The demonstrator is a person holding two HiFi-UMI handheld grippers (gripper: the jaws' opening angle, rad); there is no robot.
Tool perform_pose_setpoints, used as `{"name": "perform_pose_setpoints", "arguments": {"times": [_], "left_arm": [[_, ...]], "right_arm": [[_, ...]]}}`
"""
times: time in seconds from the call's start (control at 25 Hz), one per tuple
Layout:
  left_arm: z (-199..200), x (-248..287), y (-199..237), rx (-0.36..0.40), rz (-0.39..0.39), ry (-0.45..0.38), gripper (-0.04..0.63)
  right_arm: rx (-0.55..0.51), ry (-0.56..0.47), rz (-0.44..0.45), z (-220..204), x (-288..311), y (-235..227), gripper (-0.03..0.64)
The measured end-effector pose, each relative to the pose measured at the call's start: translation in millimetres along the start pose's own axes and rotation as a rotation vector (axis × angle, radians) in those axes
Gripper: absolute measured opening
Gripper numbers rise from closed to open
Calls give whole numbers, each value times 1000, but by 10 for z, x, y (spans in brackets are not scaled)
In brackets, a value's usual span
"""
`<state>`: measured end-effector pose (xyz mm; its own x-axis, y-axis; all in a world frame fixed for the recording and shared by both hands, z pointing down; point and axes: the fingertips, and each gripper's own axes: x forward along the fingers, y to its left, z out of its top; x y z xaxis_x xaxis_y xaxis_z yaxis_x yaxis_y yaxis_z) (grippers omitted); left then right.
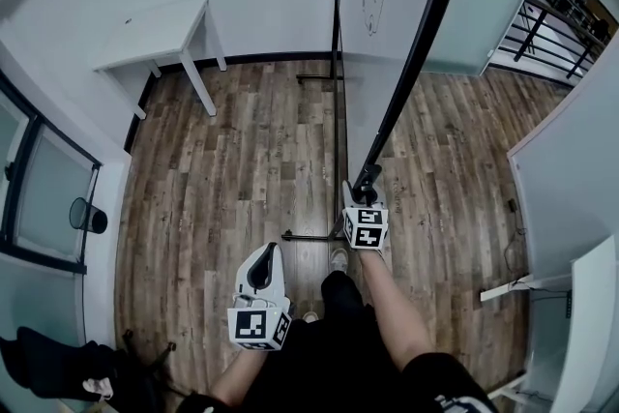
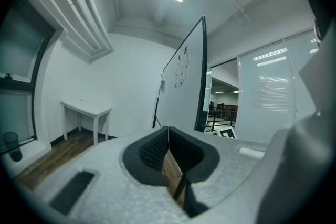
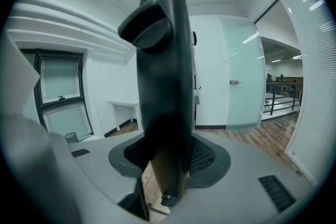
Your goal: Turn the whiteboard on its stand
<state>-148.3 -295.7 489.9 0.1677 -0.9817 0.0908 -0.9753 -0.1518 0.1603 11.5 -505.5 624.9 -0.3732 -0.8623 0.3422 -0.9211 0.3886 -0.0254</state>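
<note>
Mid-turn, I'd say: the whiteboard (image 1: 379, 63) stands edge-on in front of me on its stand (image 1: 311, 235), neither face squared up to me, so there's swinging left to do; how much, I honestly can't tell. My right tongs (image 3: 168, 157) are clamped on the board's black frame (image 1: 418, 44) at its near end; the jaws sit fairly wide because the frame is chunky and fills the gap between the pads. My left tongs (image 2: 168, 140) are closed tight on nothing; they're held low in front of me, well clear of the board.
</note>
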Motion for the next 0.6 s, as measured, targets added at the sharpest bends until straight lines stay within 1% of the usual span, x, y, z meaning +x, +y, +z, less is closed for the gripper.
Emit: {"name": "perform_pose_setpoints", "arguments": {"times": [0.32,0.6], "left_arm": [[-47,-551,63,16,-30,6,18],[-60,-880,135,4,-43,16,18]], "right_arm": [[6,-16,-20,-181,-445,232,173],[4,-3,-19,-333,-775,404,173]]}}
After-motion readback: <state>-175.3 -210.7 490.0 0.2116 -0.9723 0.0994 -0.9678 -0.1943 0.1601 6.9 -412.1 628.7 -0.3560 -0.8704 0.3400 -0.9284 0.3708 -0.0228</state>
